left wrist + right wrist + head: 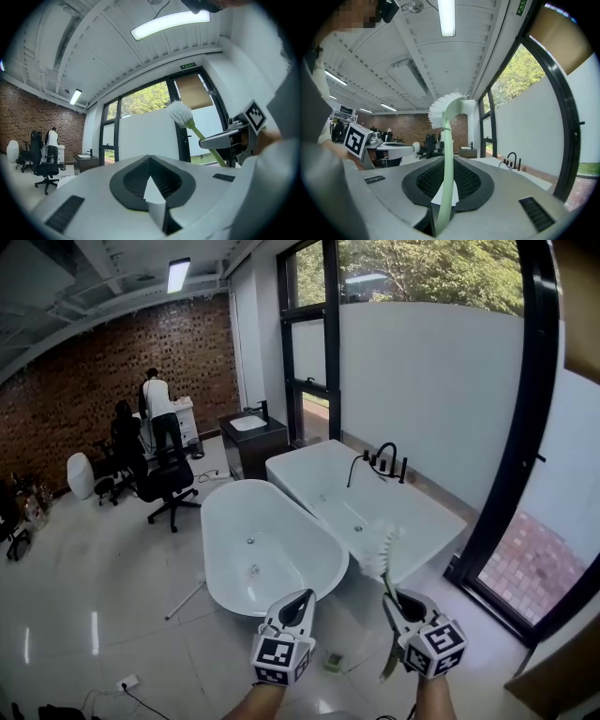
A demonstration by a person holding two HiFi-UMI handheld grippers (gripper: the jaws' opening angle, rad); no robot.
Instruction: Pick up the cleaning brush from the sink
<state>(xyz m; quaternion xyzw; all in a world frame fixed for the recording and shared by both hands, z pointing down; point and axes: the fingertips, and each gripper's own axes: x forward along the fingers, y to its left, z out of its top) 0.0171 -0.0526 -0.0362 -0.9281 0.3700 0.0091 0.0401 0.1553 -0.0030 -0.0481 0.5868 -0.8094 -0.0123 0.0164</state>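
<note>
Pale-green-handled, white-bristled cleaning brush is standing upright, clamped by its handle in the right gripper near the white rectangular bathtub, while the left gripper is hovering alongside, closed and empty.

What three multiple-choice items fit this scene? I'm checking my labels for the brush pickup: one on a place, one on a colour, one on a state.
1. Where is the brush?
A: in the oval tub. B: in the right gripper. C: on the floor.
2. What colour is its handle?
A: pale green. B: red. C: black.
3. How do the jaws of the left gripper stand?
A: together, empty. B: clamped on the brush. C: wide apart.

Answers:
1. B, the handle runs between the right gripper's jaws.
2. A, it shows pale green in every view.
3. A, its own view shows the pads meeting with nothing between.
</note>
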